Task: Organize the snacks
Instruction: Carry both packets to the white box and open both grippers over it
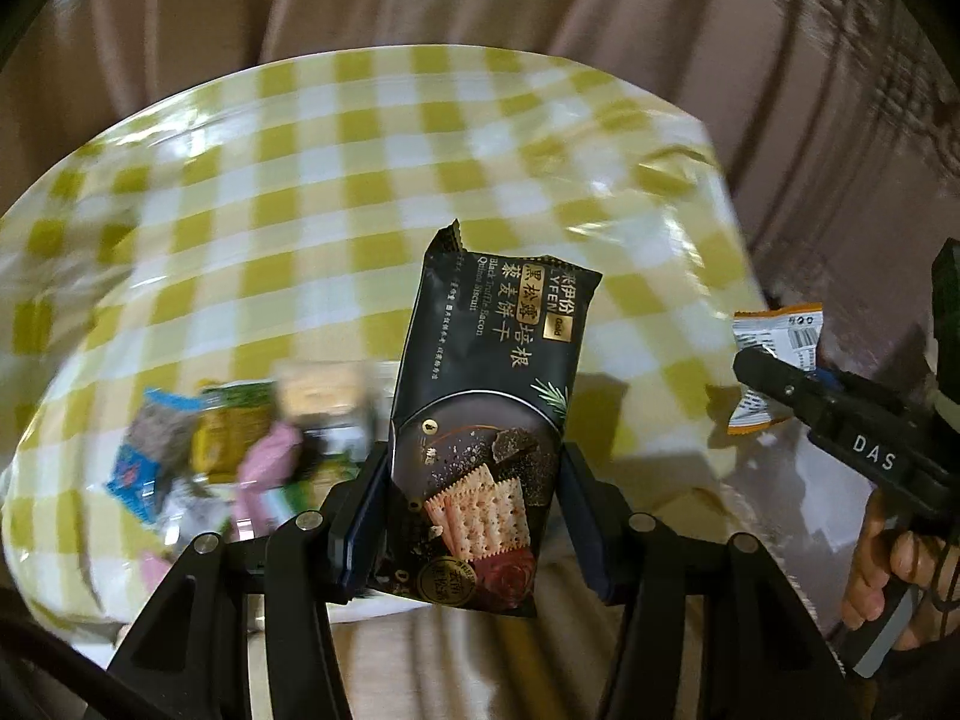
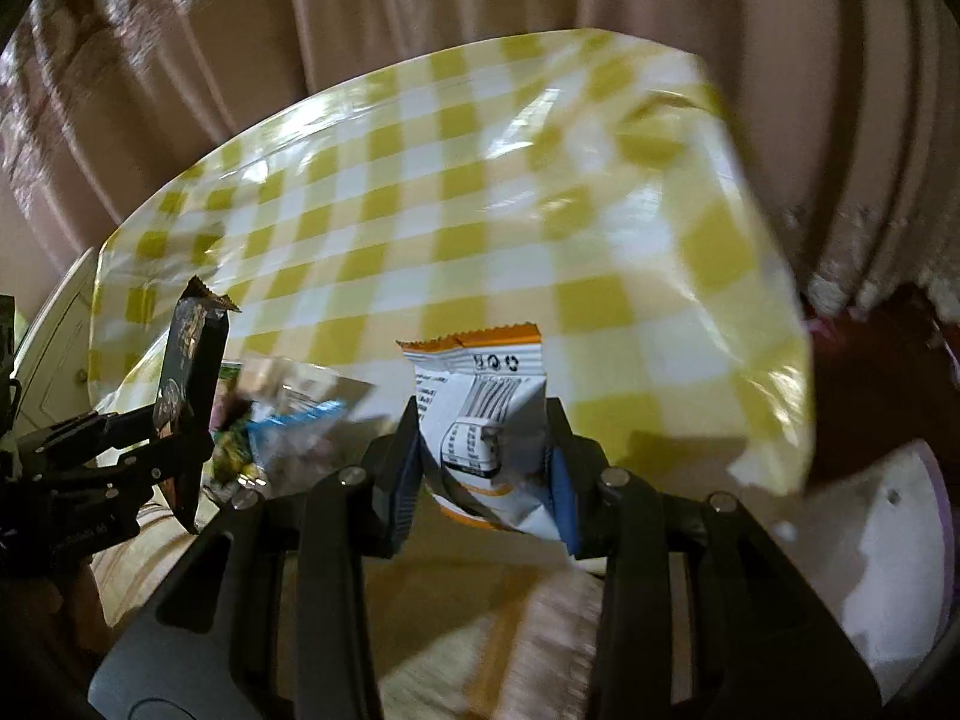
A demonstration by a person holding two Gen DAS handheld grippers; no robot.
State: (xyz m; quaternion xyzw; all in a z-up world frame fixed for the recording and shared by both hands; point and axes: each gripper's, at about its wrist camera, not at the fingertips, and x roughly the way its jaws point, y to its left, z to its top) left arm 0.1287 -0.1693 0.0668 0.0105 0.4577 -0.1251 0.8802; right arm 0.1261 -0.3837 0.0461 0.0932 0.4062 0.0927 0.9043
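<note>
Currently, left wrist view: left gripper (image 1: pixel 474 516) clenched on the black foil biscuit packet (image 1: pixel 489 414), long axis running away from the gripper, lifted over the near edge of the yellow-checked counter (image 1: pixel 372 180); blurred snack pile (image 1: pixel 222 450) lies near left.

Right wrist view: right gripper (image 2: pixel 486 462) grasps the white-and-orange wrapper (image 2: pixel 480 414), upright, raised above the counter's near side; pile to its left, nearer the left hand.

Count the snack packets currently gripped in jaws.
2: the black biscuit packet in the left gripper, the white-and-orange packet in the right gripper. Others lie blurred on the table.
</note>
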